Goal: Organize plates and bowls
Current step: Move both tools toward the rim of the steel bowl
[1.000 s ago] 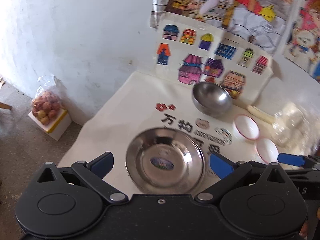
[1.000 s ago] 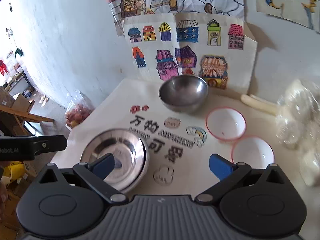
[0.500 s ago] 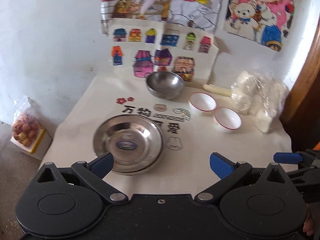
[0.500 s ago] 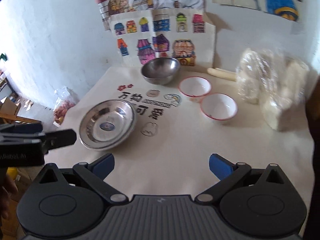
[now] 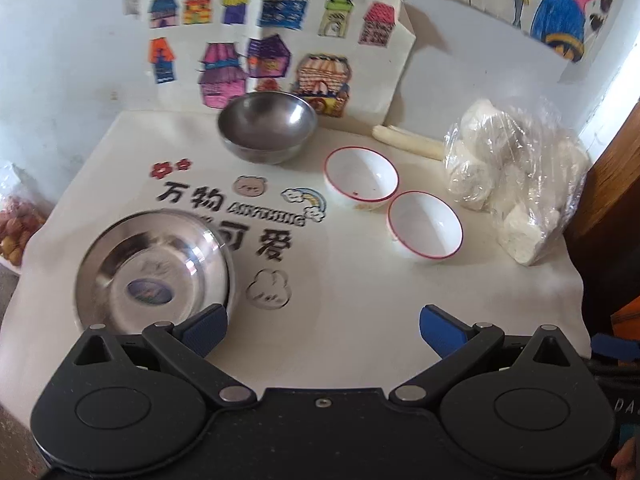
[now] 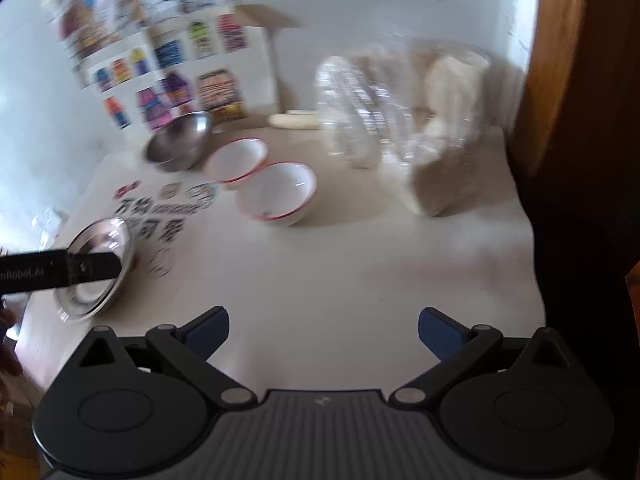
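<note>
Left tool (image 5: 323,330) and right tool (image 6: 324,330), both spread wide and holding nothing, above a cloth-covered bench (image 5: 360,320). Stacked steel plates (image 5: 152,272) lie at the bench's near left, beside the left tool's left finger. A steel bowl (image 5: 267,126) stands at the back, near a painted bag (image 5: 276,40) against the wall. Two red-rimmed white bowls (image 5: 361,179) (image 5: 425,226) sit just beside each other to its right, with a plastic bag of white lumps (image 5: 516,176) further right. The right wrist view is motion-blurred.
</note>
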`<state>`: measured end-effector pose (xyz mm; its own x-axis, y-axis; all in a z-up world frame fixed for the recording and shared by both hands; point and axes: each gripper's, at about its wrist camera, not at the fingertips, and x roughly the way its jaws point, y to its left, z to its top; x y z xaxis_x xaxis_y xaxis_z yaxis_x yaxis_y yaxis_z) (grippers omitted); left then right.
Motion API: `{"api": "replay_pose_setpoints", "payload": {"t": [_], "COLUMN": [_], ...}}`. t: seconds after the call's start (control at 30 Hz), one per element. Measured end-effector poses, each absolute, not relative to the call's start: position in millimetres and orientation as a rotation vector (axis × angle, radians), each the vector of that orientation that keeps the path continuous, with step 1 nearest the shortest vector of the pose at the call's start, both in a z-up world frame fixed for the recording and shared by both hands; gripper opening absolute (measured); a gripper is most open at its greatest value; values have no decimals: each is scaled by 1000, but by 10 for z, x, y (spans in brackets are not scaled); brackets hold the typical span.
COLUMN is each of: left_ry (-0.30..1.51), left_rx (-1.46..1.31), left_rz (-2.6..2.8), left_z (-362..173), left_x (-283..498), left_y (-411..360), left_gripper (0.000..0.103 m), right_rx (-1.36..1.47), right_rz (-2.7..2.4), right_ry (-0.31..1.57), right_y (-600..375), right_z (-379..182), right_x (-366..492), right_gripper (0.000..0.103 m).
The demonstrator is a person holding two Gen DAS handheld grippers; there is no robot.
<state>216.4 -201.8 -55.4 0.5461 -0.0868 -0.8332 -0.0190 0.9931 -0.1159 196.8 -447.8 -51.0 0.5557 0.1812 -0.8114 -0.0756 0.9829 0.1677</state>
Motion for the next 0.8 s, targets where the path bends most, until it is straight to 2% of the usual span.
{"api": "replay_pose_setpoints", "payload": {"t": [0.23,0.8], "left_ry": [1013,1008], "left_rx": [-97,-82], "left_rz": [42,33], "left_z": [-560,-723], "left_x": [2449,3758], "left_y": [-1927,-1071], "left_gripper": [102,102], "right_rx": [109,156], "right_rz": [199,192], "right_ry": [983,913], "right_y": [-4522,-3648], "right_z": [-639,-651], "right_x": [2554,3321], "right_gripper": [103,103]}}
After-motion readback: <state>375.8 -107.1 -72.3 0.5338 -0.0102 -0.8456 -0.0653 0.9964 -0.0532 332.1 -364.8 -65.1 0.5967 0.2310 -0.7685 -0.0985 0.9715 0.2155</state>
